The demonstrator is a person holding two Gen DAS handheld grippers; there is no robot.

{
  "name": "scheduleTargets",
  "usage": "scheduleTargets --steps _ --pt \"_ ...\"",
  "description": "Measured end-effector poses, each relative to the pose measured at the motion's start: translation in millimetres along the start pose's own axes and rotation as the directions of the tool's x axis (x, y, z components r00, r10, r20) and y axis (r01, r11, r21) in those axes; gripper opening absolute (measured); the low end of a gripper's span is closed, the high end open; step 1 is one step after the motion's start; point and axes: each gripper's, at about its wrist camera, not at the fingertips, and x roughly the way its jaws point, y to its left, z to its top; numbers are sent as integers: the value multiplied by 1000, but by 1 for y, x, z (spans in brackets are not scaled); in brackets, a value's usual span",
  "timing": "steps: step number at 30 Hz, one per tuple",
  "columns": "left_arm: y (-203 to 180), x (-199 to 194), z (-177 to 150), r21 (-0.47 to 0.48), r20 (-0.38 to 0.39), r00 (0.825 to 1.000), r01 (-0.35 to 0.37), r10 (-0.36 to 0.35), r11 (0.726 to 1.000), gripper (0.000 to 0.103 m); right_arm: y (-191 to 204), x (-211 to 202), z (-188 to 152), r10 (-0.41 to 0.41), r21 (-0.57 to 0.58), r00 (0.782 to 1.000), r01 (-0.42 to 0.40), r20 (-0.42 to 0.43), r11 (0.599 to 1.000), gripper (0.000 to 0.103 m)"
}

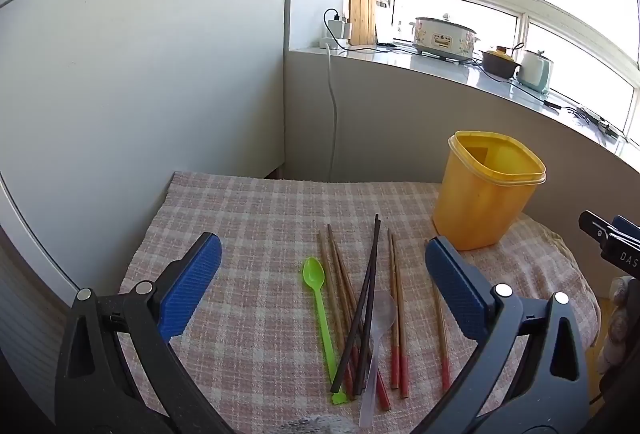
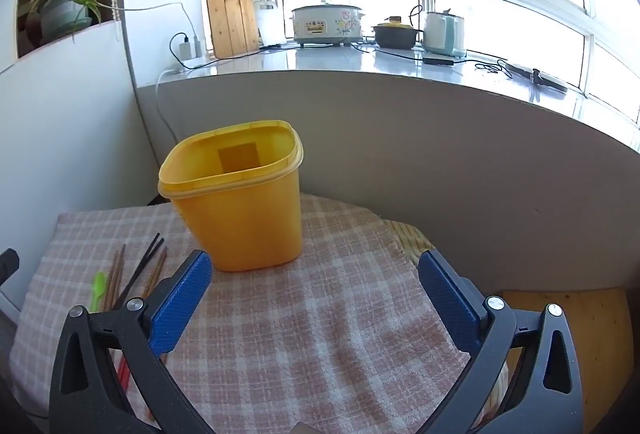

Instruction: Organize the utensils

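Note:
A green plastic spoon (image 1: 319,310), a clear plastic spoon (image 1: 378,338), two dark chopsticks (image 1: 366,298) and several wooden chopsticks with red ends (image 1: 398,318) lie in a loose bundle on the checked cloth (image 1: 248,218). An empty yellow tub (image 1: 486,190) stands upright behind them to the right. My left gripper (image 1: 320,254) hovers open above the bundle, nothing between its blue pads. My right gripper (image 2: 314,270) is open over bare cloth, just in front of the yellow tub (image 2: 240,194). The utensils (image 2: 132,274) show at the left of the right wrist view.
A white cabinet (image 1: 140,74) walls off the left. A grey ledge (image 2: 360,114) curves behind the table, carrying a cooker (image 2: 326,24), a pot and a kettle under the window. The cloth ends at the right over a wooden tabletop (image 2: 572,322).

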Motion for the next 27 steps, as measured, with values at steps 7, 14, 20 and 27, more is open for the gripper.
scheduleTargets --steps 7,14,20,27 --pt "3 -1 2 -8 3 1000 2 -2 1000 103 1 -5 4 -6 -11 1000 6 29 1000 102" --pt "4 -2 3 -10 4 1000 4 -4 1000 103 1 -3 3 -5 -10 1000 6 29 1000 102" --pt "3 -3 2 -9 3 1000 5 -5 1000 103 3 -4 3 -6 -13 1000 6 24 1000 102" --pt "2 -4 1 -9 4 1000 4 -4 1000 103 3 -3 3 -5 -11 1000 6 21 1000 102"
